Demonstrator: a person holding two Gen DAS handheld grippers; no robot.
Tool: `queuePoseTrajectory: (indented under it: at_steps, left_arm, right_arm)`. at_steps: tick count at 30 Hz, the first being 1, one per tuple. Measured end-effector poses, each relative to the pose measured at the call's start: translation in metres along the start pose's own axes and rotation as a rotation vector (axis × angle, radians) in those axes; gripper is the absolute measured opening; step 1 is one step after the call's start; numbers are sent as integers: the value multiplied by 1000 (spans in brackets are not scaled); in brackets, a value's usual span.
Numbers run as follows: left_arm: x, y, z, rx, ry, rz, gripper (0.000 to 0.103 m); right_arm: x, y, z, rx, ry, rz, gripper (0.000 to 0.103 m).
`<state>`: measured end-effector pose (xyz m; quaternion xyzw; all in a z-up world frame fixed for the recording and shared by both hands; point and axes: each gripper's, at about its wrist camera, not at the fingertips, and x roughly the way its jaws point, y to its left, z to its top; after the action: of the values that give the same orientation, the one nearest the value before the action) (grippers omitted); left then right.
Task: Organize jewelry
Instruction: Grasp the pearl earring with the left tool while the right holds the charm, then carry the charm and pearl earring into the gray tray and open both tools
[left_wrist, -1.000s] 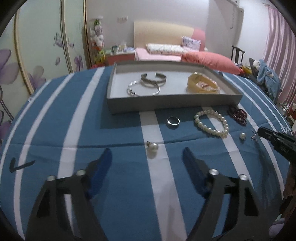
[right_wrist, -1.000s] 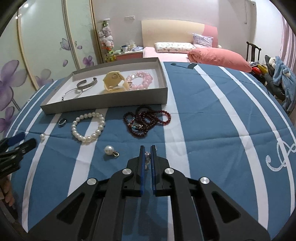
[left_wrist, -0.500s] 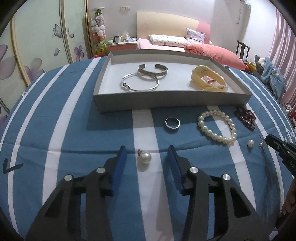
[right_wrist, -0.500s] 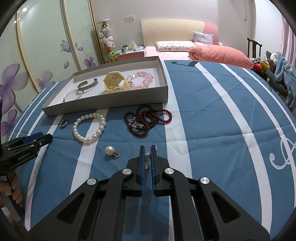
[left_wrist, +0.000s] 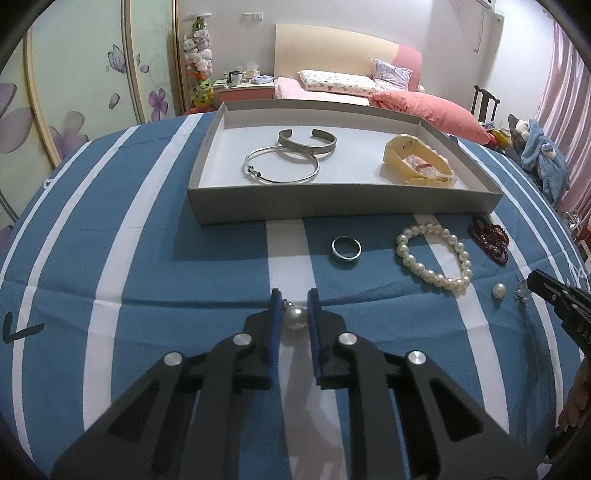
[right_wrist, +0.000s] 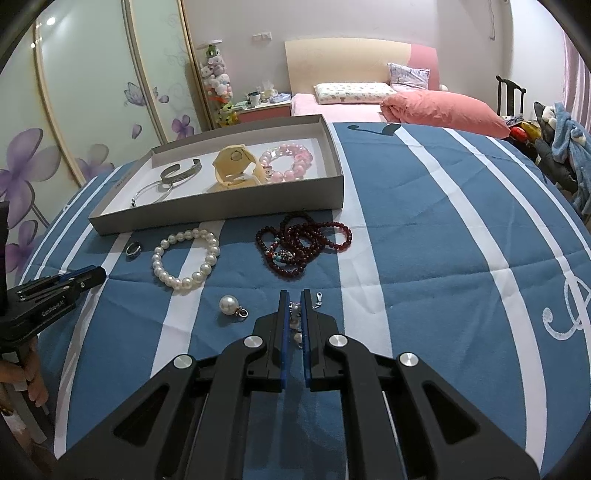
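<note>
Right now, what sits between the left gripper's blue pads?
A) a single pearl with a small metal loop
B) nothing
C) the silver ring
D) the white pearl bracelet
A: in the left wrist view the left gripper has just closed around the single pearl, while the silver ring and pearl bracelet lie farther off on the striped cover.

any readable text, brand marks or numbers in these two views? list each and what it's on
"GenRobot.AI": white lettering, small but legible, on the black body of the left gripper, seen in the right wrist view.
"DAS": start of white lettering on the right gripper, cut off by the frame edge in the left wrist view.
Dark print on the grey tray, along its left wall: too small to read.
White cursive sign on the bedspread: partly cropped, unreadable.
</note>
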<state>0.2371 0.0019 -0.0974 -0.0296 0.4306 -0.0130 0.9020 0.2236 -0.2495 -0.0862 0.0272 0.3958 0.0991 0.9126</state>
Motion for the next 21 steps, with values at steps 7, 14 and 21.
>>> queuePoseTrajectory:
  at_steps: [7, 14, 21]
  left_arm:
    - [-14, 7, -2, -12, -52, -10, 14]
    - [-44, 14, -7, -20, -156, -10, 14]
    - [-69, 16, -7, -33, -252, -3, 14]
  right_arm:
    - [-8, 2, 4, -1, -33, 12, 7]
    - [-21, 8, 10, -8, -93, 41, 7]
    - [-40, 18, 15, -15, -176, 72, 7]
